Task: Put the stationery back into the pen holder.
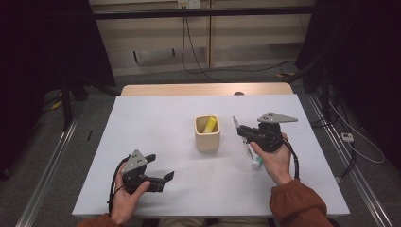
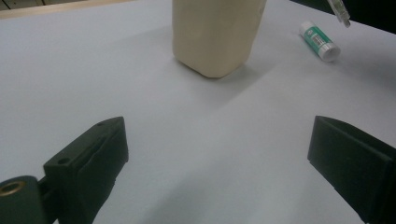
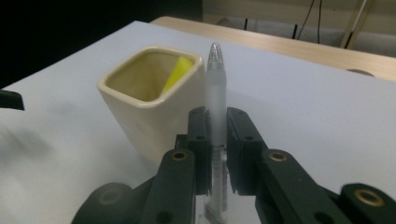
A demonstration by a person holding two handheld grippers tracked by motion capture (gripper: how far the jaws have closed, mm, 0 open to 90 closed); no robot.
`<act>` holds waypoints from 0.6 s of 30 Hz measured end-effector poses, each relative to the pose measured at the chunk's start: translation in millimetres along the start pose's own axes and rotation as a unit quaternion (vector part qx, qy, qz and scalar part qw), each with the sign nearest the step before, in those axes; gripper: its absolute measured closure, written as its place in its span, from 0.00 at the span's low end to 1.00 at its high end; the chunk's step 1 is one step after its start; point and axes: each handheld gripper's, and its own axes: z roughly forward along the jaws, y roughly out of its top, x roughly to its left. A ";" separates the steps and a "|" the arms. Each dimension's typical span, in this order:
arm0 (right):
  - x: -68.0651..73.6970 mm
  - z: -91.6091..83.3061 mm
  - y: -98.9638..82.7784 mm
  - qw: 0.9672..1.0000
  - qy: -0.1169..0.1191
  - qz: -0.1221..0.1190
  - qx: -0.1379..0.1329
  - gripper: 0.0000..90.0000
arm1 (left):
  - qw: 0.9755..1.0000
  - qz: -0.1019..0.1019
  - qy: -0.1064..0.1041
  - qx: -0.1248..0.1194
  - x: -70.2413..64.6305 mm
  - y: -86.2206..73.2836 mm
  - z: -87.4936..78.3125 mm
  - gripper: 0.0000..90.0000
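A cream square cup [image 1: 207, 134] stands mid-table with a yellow item [image 1: 210, 124] leaning inside it. My right gripper [image 1: 244, 135] hovers just right of the cup, shut on a clear frosted pen [image 3: 215, 88]; the pen's tip sticks out past the jaws, close to the cup's rim [image 3: 150, 103]. A white and green glue stick [image 1: 256, 163] lies on the table under the right hand and shows again at the far right as the glue stick [image 2: 319, 41]. My left gripper [image 1: 158, 171] rests near the front left, open and empty, pointing toward the cup [image 2: 215, 35].
A white table top [image 1: 156, 118] covers the work area, with a wooden edge [image 1: 203, 89] along the back. Cables run over the floor behind. Dark curtains and stands flank both sides.
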 end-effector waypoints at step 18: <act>11.2 -10.0 18.8 0.996 0.027 -0.030 -0.082 0.90 | 1.000 0.000 -0.001 0.001 0.3 0.1 -0.1 0.05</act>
